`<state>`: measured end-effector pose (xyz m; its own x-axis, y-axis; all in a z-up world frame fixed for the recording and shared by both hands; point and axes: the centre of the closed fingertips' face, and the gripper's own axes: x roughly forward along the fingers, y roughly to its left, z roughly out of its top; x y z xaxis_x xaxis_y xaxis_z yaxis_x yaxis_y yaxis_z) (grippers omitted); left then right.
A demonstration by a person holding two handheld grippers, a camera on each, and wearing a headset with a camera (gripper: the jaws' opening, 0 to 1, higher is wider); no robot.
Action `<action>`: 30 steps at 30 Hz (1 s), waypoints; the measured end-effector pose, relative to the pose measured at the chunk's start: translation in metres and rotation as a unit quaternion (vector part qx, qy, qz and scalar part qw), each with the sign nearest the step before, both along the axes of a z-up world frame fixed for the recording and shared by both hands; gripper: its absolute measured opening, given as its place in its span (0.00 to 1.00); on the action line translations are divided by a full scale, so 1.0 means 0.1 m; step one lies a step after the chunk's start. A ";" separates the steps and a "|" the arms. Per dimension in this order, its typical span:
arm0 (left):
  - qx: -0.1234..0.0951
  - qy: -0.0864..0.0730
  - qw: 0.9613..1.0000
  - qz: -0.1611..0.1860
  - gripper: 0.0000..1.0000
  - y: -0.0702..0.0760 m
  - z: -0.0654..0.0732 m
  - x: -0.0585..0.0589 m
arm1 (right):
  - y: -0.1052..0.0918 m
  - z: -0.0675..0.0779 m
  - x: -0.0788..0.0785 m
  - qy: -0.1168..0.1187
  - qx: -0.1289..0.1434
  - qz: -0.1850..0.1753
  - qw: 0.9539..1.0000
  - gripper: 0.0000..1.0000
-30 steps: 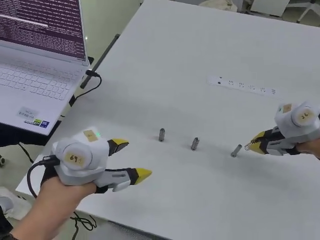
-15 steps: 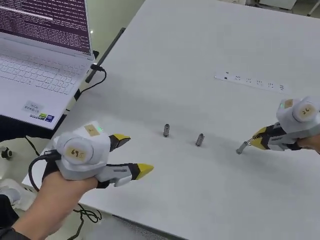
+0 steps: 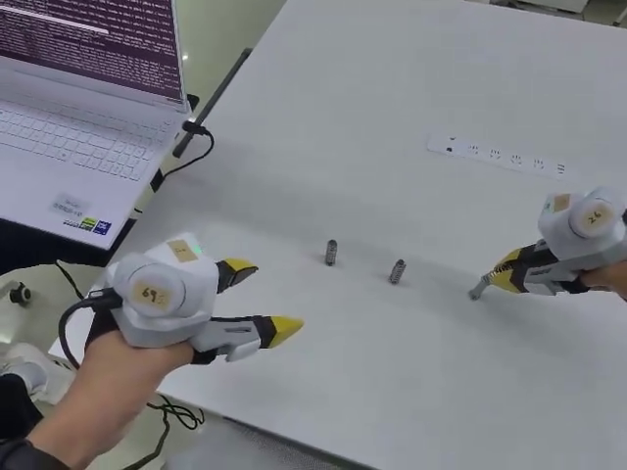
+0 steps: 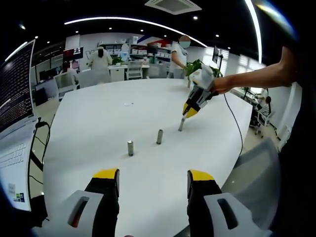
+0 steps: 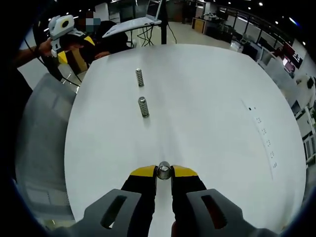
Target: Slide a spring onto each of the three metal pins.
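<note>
Between the tips of the right gripper (image 5: 163, 174) sits a small round metal end, which I take to be the last spring (image 5: 164, 171) seen end-on; the fingers are clamped on it. Straight ahead of those fingers, well apart from them, a nearer pin (image 5: 143, 106) and a farther pin (image 5: 139, 77) stand upright on the tabletop (image 5: 212, 98), each apparently wearing its coil already. The left gripper (image 3: 263, 299) hovers with its fingers wide apart and nothing between them. In the head view a short grey piece, probably the third pin (image 3: 477, 290), slants from the right fingertips down to the tabletop. To finish well, the spring's bore should line up with the pin's axis and the push should run straight along it, with the grip light. The fingers should let go only once the coil is seated, since a leaning pin could tip. Whether that grey piece is pin, spring or both is hard to tell, because the fingers cover its upper end.
</note>
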<state>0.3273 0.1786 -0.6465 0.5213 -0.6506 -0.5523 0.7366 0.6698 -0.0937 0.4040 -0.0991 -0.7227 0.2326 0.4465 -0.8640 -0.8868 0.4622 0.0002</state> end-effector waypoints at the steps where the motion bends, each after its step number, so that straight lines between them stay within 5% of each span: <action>1: 0.000 0.001 1.000 0.000 0.50 0.00 0.00 0.00 | 0.00 0.00 0.00 0.000 0.000 0.000 1.000 0.09; 30: 0.008 0.000 1.000 0.012 0.51 0.10 0.02 0.04 | 0.05 -0.36 0.01 0.019 -0.034 0.035 0.999 0.09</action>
